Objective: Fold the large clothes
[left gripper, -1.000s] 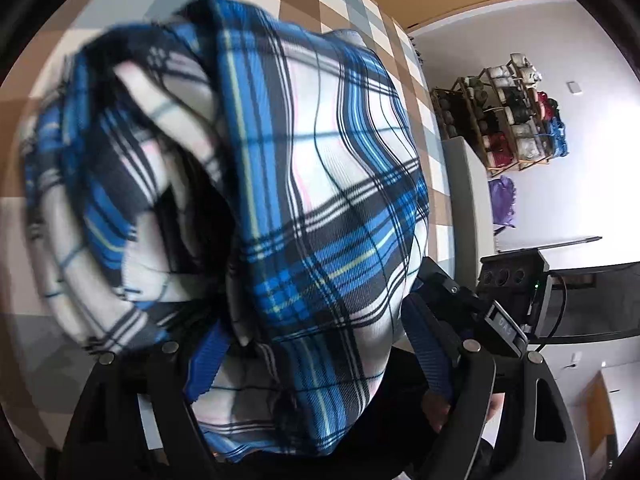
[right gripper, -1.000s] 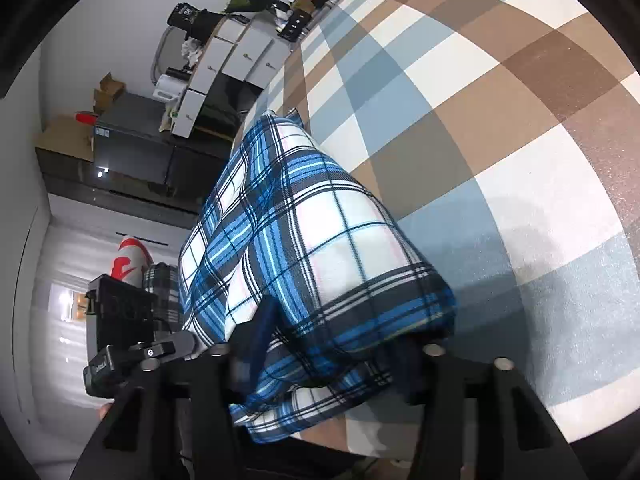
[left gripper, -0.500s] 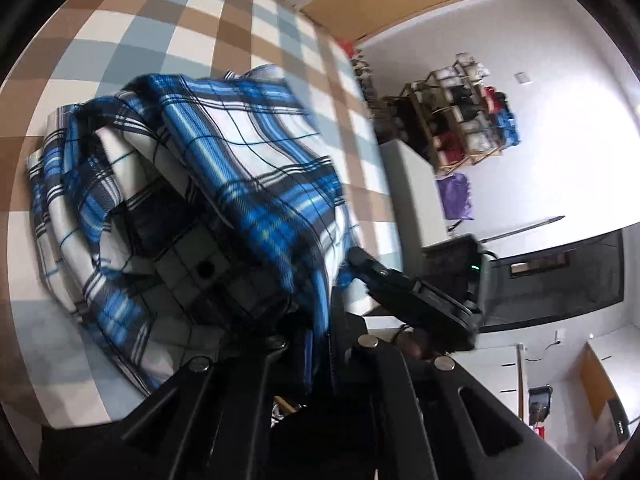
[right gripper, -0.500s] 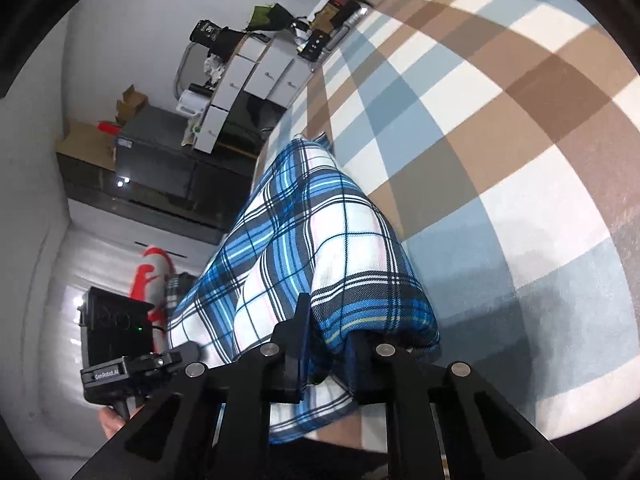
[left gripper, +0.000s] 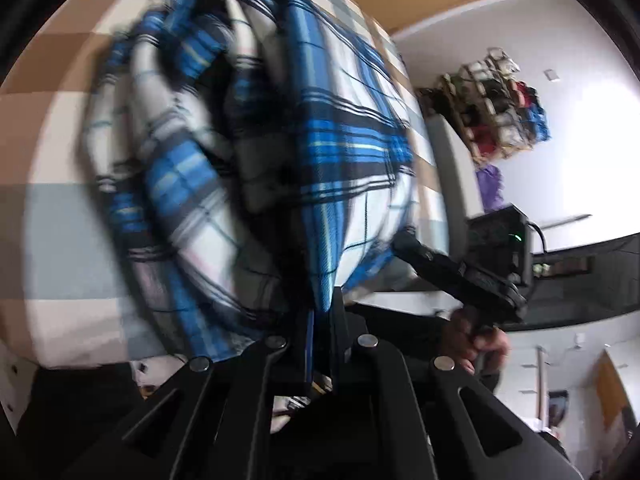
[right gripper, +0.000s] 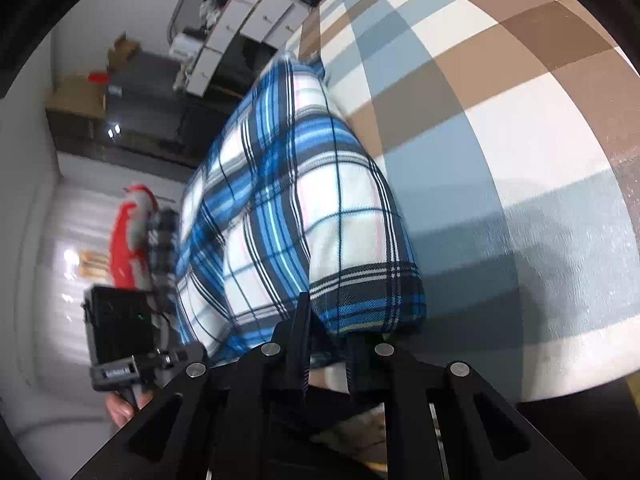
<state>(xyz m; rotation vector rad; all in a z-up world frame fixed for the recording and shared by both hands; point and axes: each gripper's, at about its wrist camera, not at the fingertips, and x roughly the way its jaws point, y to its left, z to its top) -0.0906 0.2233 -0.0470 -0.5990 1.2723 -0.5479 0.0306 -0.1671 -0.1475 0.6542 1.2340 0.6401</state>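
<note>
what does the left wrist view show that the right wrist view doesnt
Only the left wrist view shows the loose bunched folds of the garment, a cluttered wall shelf, and the right gripper from outside. Only the right wrist view shows a smooth folded edge, white drawers, and the left gripper from outside. Both show the blue plaid garment pinched in shut jaws over the checked bedcover.

One blue plaid garment (left gripper: 344, 168), bunched just ahead of both pairs of closed jaws, on one checked tablecloth (right gripper: 520, 128); two handheld grippers, the left gripper (left gripper: 320, 320) and the right gripper (right gripper: 326, 332), each pinching one fabric edge; one cluttered shelf rack (left gripper: 504, 100) far beyond to the right
</note>
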